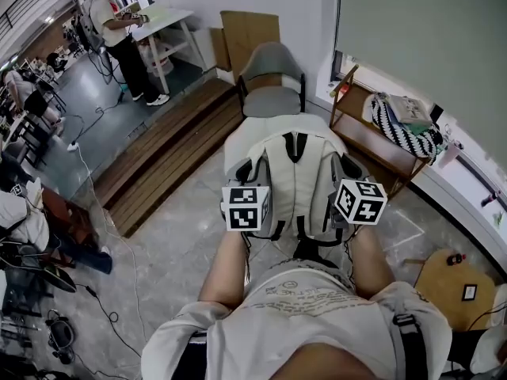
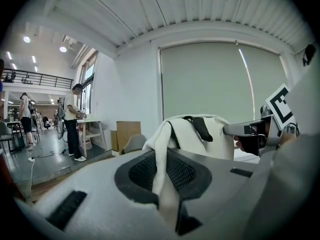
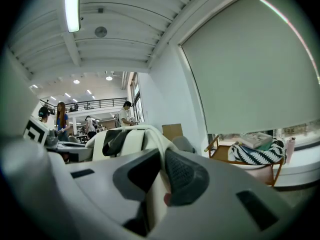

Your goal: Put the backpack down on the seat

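The cream fabric backpack (image 1: 295,176) is held at the centre of the head view, short of the grey padded chair (image 1: 272,100) at upper centre. The left gripper (image 2: 161,156) is clamped on one cream shoulder strap (image 2: 168,204), and the right gripper (image 3: 163,151) on the other strap (image 3: 155,199). The thin webbing could slide through the pads, or the bag could topple off the small seat.
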{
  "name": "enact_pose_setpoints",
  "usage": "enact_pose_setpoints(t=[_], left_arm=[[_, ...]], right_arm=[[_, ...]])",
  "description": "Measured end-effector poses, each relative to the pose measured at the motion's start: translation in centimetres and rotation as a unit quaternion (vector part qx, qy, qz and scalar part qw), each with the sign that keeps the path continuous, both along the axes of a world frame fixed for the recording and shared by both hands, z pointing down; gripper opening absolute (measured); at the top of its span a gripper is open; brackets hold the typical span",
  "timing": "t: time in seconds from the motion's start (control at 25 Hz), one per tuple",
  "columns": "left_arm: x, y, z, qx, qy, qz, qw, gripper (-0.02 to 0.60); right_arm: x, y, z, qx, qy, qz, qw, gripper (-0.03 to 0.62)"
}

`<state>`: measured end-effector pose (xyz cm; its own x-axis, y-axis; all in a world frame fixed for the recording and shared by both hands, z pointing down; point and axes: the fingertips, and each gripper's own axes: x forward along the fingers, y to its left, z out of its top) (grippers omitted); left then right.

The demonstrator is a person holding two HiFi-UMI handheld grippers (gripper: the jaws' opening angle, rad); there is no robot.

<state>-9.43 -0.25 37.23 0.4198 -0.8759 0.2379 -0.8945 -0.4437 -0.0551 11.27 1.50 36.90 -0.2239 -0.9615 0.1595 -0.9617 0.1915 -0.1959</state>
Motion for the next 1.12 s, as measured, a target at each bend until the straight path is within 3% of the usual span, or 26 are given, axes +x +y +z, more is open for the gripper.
enact_pose_setpoints(t=[0.56,1.12], left_arm=[[2.7,-11.4,1.8,-0.032,-0.002,0.000,0.9995,0.058],[5.7,-24.6,5.0,-0.071,0.006,-0.017,0.9973,0.058]], right_arm=[[2.7,-11.5,1.5,-0.034,0.005,-0.004,0.999,0.049],[5.6,-25.3,4.5,-0.079,0.017,-0.037,0.996,0.049]])
